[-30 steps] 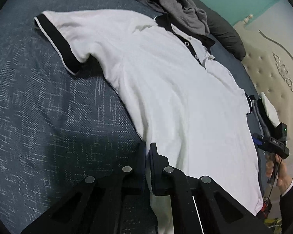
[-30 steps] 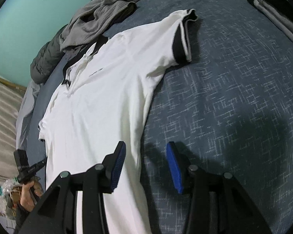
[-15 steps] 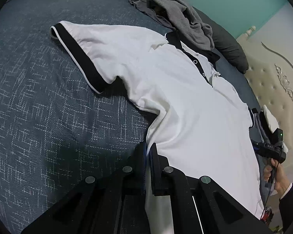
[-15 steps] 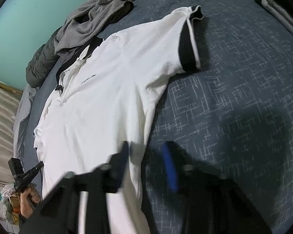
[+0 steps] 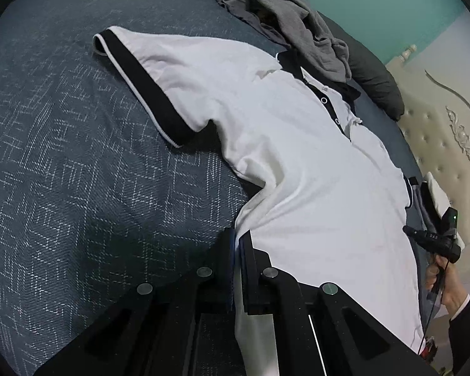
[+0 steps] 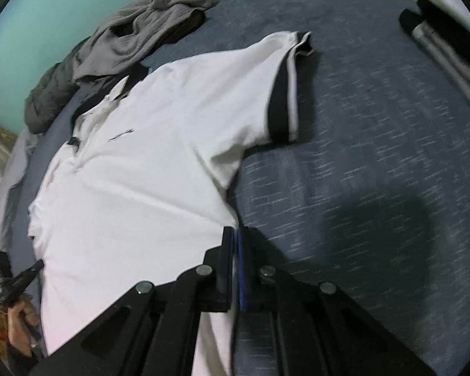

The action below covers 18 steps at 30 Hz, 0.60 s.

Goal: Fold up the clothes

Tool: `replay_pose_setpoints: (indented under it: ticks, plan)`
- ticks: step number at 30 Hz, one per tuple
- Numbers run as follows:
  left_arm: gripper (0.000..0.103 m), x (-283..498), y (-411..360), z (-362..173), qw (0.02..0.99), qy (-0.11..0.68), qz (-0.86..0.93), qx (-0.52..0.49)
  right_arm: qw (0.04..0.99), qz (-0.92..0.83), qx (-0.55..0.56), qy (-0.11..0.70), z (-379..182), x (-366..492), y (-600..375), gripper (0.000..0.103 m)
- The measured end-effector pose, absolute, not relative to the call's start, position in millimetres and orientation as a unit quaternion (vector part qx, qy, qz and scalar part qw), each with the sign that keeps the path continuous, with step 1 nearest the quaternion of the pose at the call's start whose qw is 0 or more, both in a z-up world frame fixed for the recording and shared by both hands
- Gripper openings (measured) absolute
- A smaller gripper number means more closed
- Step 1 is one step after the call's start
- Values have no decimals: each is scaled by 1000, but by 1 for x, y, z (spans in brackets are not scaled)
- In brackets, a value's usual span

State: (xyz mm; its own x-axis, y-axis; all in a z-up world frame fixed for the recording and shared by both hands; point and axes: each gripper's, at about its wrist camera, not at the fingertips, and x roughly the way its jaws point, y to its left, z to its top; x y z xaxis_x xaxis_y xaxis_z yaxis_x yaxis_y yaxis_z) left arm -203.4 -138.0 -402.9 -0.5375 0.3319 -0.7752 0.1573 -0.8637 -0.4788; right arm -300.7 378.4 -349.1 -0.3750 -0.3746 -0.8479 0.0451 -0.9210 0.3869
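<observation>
Lying face-up across the dark bedspread (image 5: pixel 78 188), the white polo shirt (image 5: pixel 297 172) is now pinched at both side seams: the right gripper (image 6: pixel 235 238) has just closed on its edge, at 6 o'clock, where a second ago it stood wide; the left gripper (image 5: pixel 237 238) stays clamped opposite. A lengthwise fold looks ready.

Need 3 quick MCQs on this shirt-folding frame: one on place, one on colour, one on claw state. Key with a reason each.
1. Where is the grey garment relative to the white polo shirt?
A. at the collar end
B. at the hem
C. under one sleeve

2. What colour are the sleeve cuffs?
A. red
B. black with a white edge
C. plain grey

3. What is the right claw doing?
A. wide open above the bed
B. shut on the shirt's side edge
C. gripping the grey garment

Answers:
1 A, it is heaped over the collar.
2 B, a dark band with a white stripe shows in both views.
3 B, its jaws have just closed, with white fabric between them.
</observation>
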Motion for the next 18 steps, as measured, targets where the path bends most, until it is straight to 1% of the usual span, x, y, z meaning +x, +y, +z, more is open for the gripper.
replay_pose_setpoints:
  ticks: [2,4,5,6,11,13,14,16,17,18]
  plan:
    - [3,-203,-139,-404,55,-260,837,-478,127,-814,539,-175,-350,-299,385,3]
    - [4,-202,-139,-403,57,-261,837,-477,128,-814,532,-194,-348,-293,392,9]
    - [4,-201,-139,-402,58,-260,837,-477,134,-813,530,-200,-347,-289,395,23]
    - [4,-201,-139,-402,58,-259,838,-477,144,-810,529,-209,-347,-283,397,34]
    - [4,-198,-136,-398,62,-253,840,-475,161,-803,529,-221,-352,-252,400,35]
    - [4,-197,-134,-398,62,-251,841,-476,168,-802,527,-224,-355,-244,399,26]
    - [4,-197,-134,-398,62,-249,841,-476,171,-803,526,-224,-356,-241,399,17]
    - [4,-196,-134,-397,61,-247,842,-476,170,-799,529,-228,-359,-239,400,6]
    - [4,-197,-132,-399,60,-247,842,-475,169,-797,532,-231,-361,-238,400,2]
    - [4,-199,-130,-401,59,-247,843,-475,168,-796,535,-226,-360,-238,400,2]
